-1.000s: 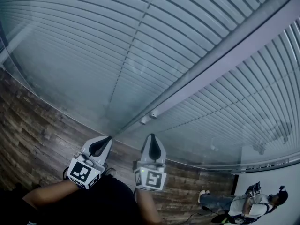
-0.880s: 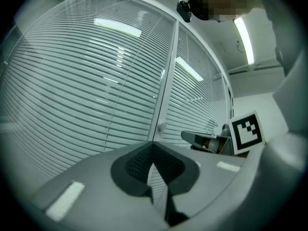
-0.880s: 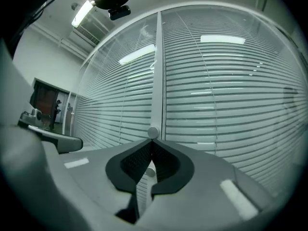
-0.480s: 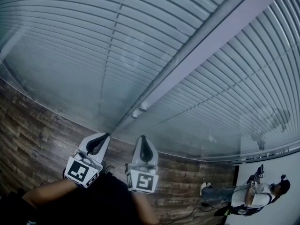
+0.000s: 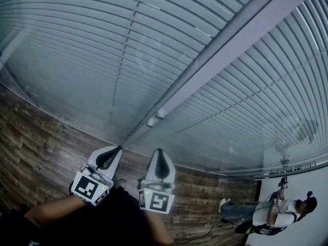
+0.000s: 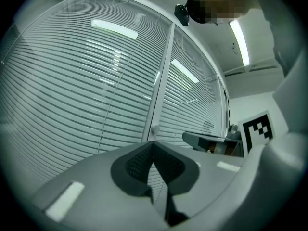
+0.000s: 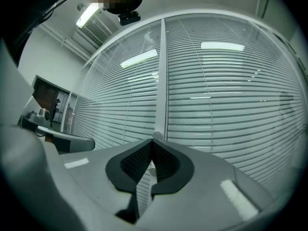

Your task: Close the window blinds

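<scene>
Horizontal slatted blinds (image 5: 102, 50) hang behind glass panes on both sides of a pale upright frame post (image 5: 225, 50). The slats stand apart, with gaps between them. A small round knob (image 5: 160, 115) sits on the post near its lower end; it also shows as the knob (image 6: 155, 128) and the knob (image 7: 157, 135). My left gripper (image 5: 119, 148) and right gripper (image 5: 159, 150) are held low, side by side, pointing at the foot of the post. Both are shut and hold nothing: left tips (image 6: 153, 143), right tips (image 7: 153, 141). Neither touches the blinds or the knob.
Dark wood-plank floor (image 5: 36, 142) runs along the foot of the glass. A person (image 5: 266, 222) sits on the floor at lower right beside a white wall (image 5: 307, 188). The right gripper's body (image 6: 207, 141) shows in the left gripper view.
The view has tilted a little, so the post and knob sit slightly higher and further left. The right gripper has drifted a bit left; both grippers stay shut.
</scene>
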Demonstrator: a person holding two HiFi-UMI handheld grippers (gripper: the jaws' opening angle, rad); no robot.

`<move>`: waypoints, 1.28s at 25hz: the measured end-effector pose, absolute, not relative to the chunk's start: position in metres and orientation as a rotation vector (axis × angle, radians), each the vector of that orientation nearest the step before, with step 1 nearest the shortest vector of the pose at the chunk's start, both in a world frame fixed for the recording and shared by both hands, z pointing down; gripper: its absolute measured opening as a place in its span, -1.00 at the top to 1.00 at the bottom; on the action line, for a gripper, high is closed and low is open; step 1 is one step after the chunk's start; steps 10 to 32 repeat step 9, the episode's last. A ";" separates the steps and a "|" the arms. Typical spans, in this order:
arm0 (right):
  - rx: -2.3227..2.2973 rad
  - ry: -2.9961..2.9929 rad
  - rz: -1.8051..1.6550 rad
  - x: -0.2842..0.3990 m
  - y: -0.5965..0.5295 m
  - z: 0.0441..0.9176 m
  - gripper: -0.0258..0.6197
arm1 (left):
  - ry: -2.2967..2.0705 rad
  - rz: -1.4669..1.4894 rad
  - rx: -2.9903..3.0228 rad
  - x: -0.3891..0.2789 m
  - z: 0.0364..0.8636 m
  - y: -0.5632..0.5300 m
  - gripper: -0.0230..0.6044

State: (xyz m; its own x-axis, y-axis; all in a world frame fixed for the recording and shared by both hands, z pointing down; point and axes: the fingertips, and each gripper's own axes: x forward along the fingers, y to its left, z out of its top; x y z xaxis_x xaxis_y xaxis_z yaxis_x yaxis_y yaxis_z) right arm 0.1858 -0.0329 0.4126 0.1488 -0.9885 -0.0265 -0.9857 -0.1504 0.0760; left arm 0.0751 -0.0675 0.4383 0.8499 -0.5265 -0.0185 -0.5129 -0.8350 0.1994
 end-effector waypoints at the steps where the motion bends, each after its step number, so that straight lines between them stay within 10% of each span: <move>1: 2.354 -2.023 -0.115 0.186 -0.032 0.410 0.92 | -0.809 -0.111 2.842 0.074 0.437 -0.067 0.92; 32: 2.345 -2.055 -0.120 0.177 -0.034 0.414 0.92 | -0.819 -0.098 2.834 0.067 0.442 -0.068 0.92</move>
